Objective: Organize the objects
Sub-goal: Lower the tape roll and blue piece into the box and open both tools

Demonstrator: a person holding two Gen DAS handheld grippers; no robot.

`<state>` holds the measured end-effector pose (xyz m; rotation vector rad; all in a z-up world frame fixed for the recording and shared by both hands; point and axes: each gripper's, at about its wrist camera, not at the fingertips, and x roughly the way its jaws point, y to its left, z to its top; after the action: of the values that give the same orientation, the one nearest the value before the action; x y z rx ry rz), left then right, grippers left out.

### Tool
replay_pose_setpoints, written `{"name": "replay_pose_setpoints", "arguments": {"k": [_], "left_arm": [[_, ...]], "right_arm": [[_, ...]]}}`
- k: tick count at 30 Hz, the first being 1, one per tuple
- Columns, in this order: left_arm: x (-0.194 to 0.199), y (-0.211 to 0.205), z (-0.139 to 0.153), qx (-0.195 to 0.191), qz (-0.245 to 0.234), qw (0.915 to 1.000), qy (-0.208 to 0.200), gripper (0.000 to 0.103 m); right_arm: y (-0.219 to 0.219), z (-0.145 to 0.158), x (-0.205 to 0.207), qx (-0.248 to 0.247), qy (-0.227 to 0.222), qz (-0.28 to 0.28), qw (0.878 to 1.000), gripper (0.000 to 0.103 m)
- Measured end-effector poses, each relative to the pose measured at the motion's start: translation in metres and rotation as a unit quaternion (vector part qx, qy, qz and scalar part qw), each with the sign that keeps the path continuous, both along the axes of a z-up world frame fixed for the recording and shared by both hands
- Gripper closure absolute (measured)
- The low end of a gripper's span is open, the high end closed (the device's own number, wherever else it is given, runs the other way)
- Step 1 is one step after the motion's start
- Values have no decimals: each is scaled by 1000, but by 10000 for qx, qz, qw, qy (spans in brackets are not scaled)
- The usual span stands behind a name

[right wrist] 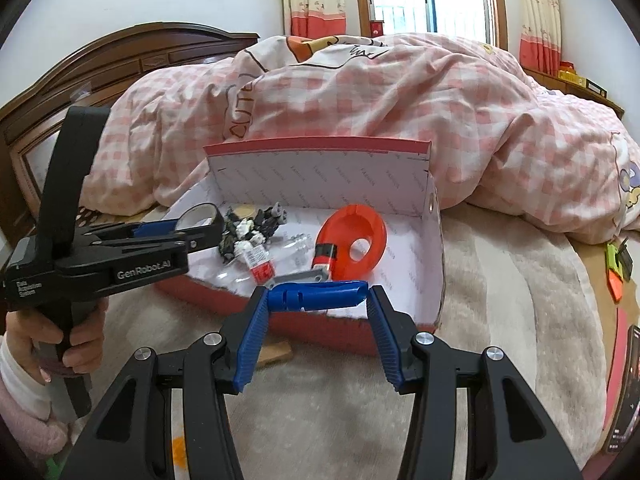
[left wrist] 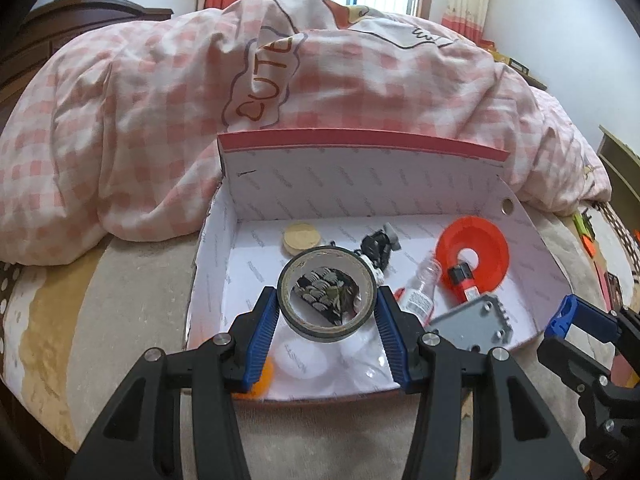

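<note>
A bedroom: a bed with a beige plush blanket under a heaped pink checked duvet, a dark wooden headboard and a curtained window behind.

Nearest the lens in the left wrist view, the left gripper has its fingers clamped on a roll of tape, one blue pad on each outer side, the roll's hole facing the camera. It hangs just above the near part of the open cardboard box. The roll is light and stiff, and its smooth rim could slip, so pressing across the full width, as now, looks the safest hold.

The right gripper is closed on a blue plastic piece, ribbed and roughly cylindrical, lying crosswise between the pads just short of the box's near wall. It seems light and rigid; held by its ends, it might pivot if the squeeze eases.

Beyond the left fingers, inside the box, lie a grey metal part, a small clear bottle, an orange disc with a dark-capped tube resting on it, a black-and-white toy and a round cork lid. All sit loose on the white floor.

Both grippers tilt downward toward the box, the left one to the left of the right. A hand in a white cuff grips the left tool's handle from below.
</note>
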<state>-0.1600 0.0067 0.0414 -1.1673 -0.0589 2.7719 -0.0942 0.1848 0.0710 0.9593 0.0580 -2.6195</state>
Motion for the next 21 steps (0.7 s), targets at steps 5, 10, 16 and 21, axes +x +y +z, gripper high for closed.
{"name": "replay_pose_setpoints", "arguments": {"k": [5,10,16,21], "left_arm": [[-9,-1,-4,-30,58,10000,-44,54],[-19,0,-14,-65,71,9999,-124,54],[-27,2,-21,-152,99,9998,-125,54],[-27,3,-22,-189,144,9996,-131,54]], "right_arm": [[1,1,-17,10,79,-91,9999,52],[0,-4,-35,45,70,-247,9997,52],[-4,-16,-51,121,18,-430,9990,52],[-11,-23,-57,219,43,-405,9989,52]]}}
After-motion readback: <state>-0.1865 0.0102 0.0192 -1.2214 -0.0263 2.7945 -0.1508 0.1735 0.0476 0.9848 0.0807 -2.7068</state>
